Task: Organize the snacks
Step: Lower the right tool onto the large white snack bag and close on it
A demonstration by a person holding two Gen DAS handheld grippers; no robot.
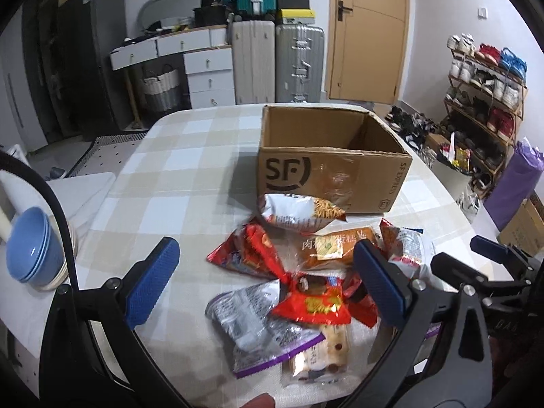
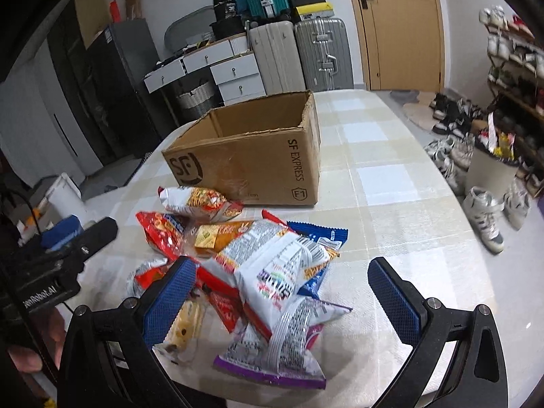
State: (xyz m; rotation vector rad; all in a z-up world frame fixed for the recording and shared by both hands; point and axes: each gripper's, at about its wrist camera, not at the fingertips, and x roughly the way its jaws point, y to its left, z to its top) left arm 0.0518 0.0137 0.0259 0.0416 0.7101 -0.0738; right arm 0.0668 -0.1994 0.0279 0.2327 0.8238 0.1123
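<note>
Open brown cardboard box (image 2: 251,156) sits far on the checked tablecloth (image 2: 391,204), loose heap of crinkly foil snack packets (image 2: 268,272) just near of it, touching its front wall; overlapped slick bags could slide or come up two at once if pinched at the edge. Right gripper (image 2: 282,297) hovers low over the heap, fingers spread wide and empty; left gripper (image 1: 265,282) likewise open, holding nothing, at the heap's left

One cardboard box (image 2: 248,156) mid-frame; three stacked blue bowls (image 1: 32,255) at left edge; my two grippers.
</note>
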